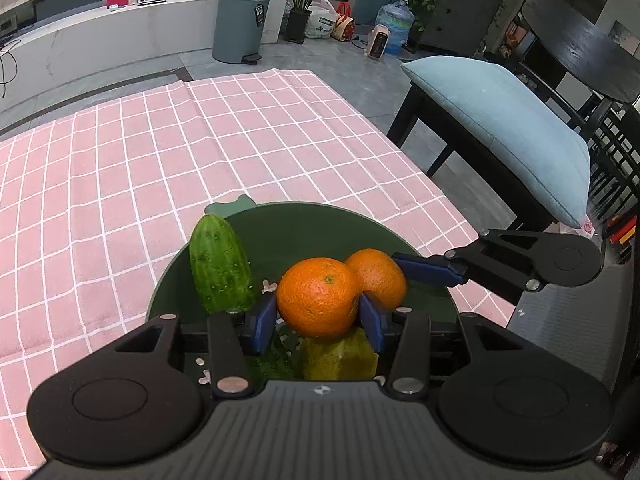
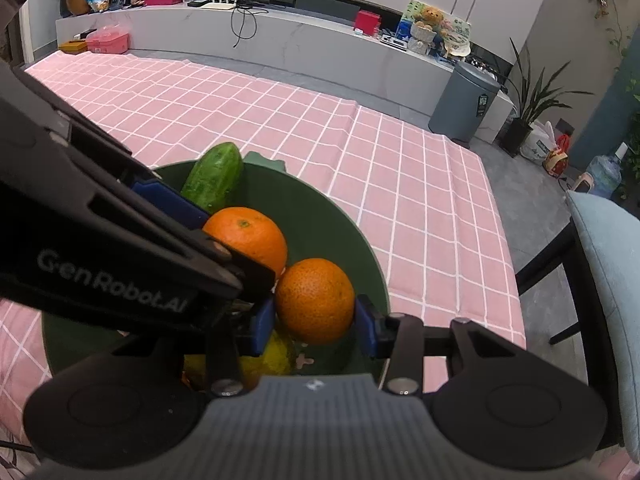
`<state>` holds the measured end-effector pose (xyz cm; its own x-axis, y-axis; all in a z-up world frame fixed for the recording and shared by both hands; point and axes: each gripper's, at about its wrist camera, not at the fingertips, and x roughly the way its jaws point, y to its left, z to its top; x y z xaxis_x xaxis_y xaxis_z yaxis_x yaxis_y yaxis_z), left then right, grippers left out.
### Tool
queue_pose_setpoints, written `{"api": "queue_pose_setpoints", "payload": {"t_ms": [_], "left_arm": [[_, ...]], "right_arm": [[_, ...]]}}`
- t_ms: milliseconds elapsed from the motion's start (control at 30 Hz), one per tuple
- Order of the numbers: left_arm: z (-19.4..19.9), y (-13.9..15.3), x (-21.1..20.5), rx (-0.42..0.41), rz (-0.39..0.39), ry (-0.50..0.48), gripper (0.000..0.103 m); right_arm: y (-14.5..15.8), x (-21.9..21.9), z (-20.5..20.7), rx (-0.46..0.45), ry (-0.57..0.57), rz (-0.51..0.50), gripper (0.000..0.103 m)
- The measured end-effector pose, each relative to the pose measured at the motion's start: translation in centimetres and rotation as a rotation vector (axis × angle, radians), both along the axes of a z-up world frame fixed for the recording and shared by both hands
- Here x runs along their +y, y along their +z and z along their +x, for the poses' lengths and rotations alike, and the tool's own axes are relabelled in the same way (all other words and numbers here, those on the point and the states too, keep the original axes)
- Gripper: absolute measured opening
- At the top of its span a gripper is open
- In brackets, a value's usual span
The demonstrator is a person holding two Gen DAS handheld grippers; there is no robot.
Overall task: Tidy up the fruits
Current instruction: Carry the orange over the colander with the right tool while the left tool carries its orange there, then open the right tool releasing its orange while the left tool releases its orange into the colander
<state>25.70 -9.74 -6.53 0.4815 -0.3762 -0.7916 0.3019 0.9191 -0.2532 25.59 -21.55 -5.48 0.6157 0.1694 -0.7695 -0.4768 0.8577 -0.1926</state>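
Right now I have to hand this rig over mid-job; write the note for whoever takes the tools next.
Left tool: shut on the near orange, over the green bowl.
Right tool: its pads are at both sides of the second orange; whether they are pressing it cannot be told.
In the bowl: both oranges touching, a cucumber leaning on the rim, a yellow-green fruit underneath.
Done: all visible produce is inside the bowl; none lies on the pink checked cloth.
Left: probably release both oranges and back the tools out.
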Motion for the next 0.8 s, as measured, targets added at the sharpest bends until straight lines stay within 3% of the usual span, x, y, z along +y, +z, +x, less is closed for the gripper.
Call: {"api": "queue_pose_setpoints", "payload": {"t_ms": [200, 433, 800], "left_arm": [[-0.4, -0.1, 0.0, -0.02, 0.003, 0.005, 0.054], [-0.8, 0.3, 0.6, -0.031, -0.026, 0.021, 0.07], [-2.7, 2.3, 2.1, -0.088, -0.059, 0.051, 0.071]], "right_arm": [[-0.1, -0.2, 0.1, 0.002, -0.01, 0.008, 0.04], [-0.1, 0.0, 0.2, 0.001, -0.007, 0.0, 0.04], [-0.2, 0.3, 0.8, 0.008, -0.018, -0.004, 0.041]]}}
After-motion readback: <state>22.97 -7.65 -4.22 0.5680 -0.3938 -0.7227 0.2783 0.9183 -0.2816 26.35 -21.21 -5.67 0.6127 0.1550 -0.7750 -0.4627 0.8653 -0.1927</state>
